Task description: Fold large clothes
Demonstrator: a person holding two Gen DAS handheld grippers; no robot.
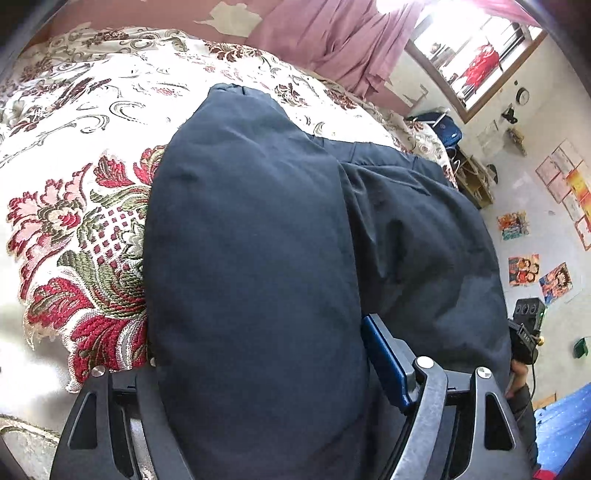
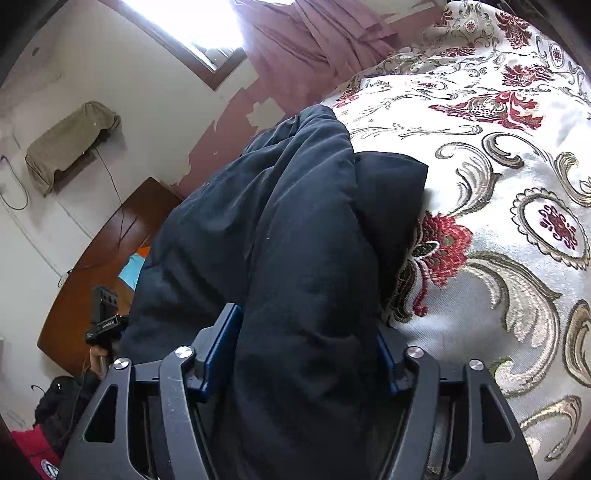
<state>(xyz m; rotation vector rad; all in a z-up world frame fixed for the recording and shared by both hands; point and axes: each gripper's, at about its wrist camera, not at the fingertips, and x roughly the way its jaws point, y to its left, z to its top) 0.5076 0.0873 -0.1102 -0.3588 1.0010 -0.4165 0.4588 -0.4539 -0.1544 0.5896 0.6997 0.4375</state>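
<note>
A dark navy padded garment [image 1: 255, 236] lies on a bed under a floral bedspread [image 1: 85, 229] of cream cloth with red and green blooms. In the left wrist view the garment fills the middle of the picture, a thick folded lobe running from about 12 o'clock down to 6 o'clock, with a flatter, creased part spreading toward 3 o'clock. The left gripper [image 1: 258, 373] sits at 6 o'clock with this lobe bulging up between its jaws; the blue-padded finger [image 1: 384, 354] on the right side stands just beside the fabric's edge, while the other finger is hidden under the cloth, so I cannot tell whether the pads press on the garment or merely straddle it. The jaws stand wide apart. At about 4 o'clock, past the garment's edge, the other handheld device shows with a hand [image 1: 517, 373] on its grip. In the right wrist view the same garment [image 2: 295, 229] rises from 6 o'clock toward 12 o'clock as a rumpled ridge, its far end resting on the bedspread [image 2: 498, 155], which fills the side from 1 to 5 o'clock. The right gripper [image 2: 310, 347] holds its jaws fairly wide, one blue pad [image 2: 221, 343] on either side of the ridge; both pads lie against the fabric, though whether they squeeze it cannot be told. A pink curtain [image 2: 317, 40] hangs at 12 o'clock beside a bright window [image 2: 192, 26], and a wooden headboard [image 2: 99, 266] curves at 8 o'clock.
</note>
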